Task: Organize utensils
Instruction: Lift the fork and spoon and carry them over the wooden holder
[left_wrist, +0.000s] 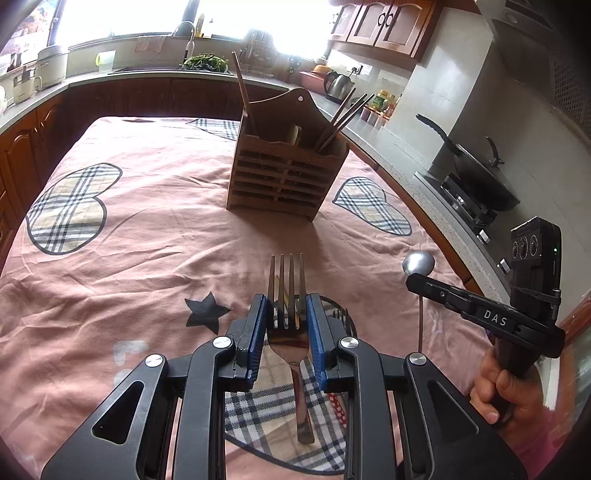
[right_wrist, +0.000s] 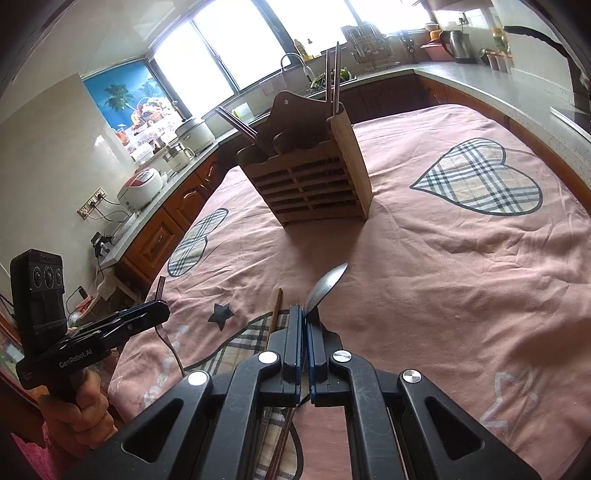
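Windows: bright glazed panes (right_wrist: 207, 48), far wall
Cabinets: brown wooden base cupboards (right_wrist: 173, 214), left
Worktop: grey speckled stone counter (left_wrist: 436, 184), right
Light: daylight

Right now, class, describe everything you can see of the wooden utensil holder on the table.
The wooden utensil holder is a brown box with a slatted front, solid side panels and a taller curved back with a hanging hole. It stands upright on the pink tablecloth, apart from both grippers. Its top is divided into compartments; chopsticks lean out of the outer ones.

Both wrist views low, facing (shared) wooden holder (left_wrist: 286, 166) (right_wrist: 314, 177)
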